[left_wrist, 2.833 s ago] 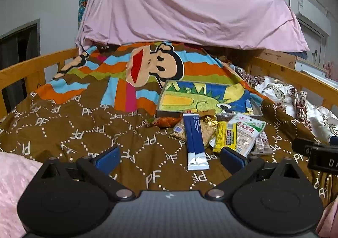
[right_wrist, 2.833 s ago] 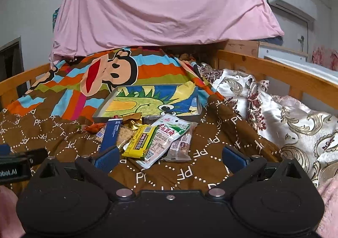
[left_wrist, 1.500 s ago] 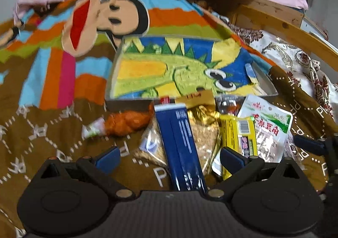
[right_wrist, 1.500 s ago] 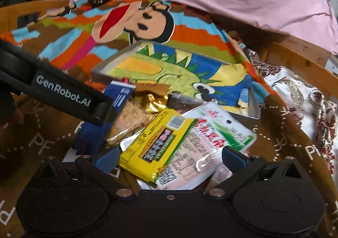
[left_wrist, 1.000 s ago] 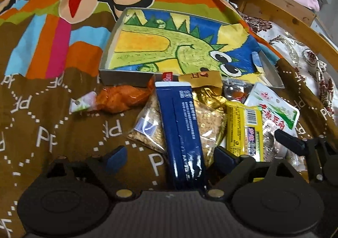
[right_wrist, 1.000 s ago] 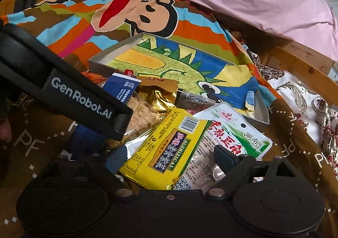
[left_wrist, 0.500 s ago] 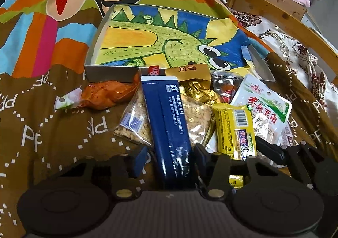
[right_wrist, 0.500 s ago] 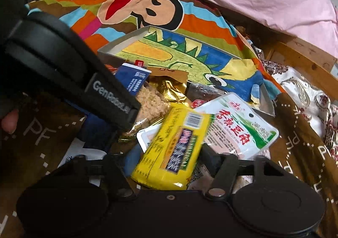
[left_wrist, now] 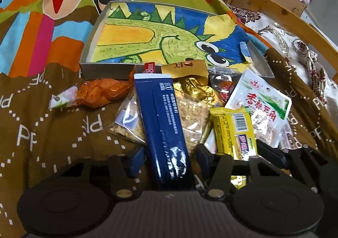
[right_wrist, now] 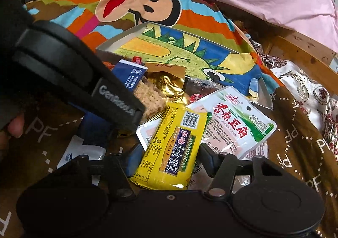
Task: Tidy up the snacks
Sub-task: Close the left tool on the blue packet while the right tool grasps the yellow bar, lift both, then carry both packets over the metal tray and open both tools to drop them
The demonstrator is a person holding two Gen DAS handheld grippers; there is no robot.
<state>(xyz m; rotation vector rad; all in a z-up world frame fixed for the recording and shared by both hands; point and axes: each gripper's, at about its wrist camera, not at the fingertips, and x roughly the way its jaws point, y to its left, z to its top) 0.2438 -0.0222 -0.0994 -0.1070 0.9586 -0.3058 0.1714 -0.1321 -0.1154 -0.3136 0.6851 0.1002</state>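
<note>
A long dark blue packet (left_wrist: 160,115) lies on top of the snack pile, and my left gripper (left_wrist: 170,159) is shut on its near end, one pad on each side. Beside it, my right gripper (right_wrist: 171,156) is shut on a yellow packet (right_wrist: 175,145) with a barcode, which also shows in the left wrist view (left_wrist: 234,132). Behind the pile sits a shallow grey box (left_wrist: 93,69) lined with a green dinosaur drawing, with no snack inside it.
The pile also holds an orange bag (left_wrist: 101,92), a clear bag of puffed grain (left_wrist: 190,115), a gold wrapper (left_wrist: 196,88) and a white-green pouch (right_wrist: 232,124). All lie on a brown blanket (left_wrist: 42,132). A wooden bed rail (left_wrist: 285,16) runs along the right.
Both grippers came down and forward onto the snack pile. Their jaws went from wide apart to closed, the left on the blue packet and the right on the yellow packet.
</note>
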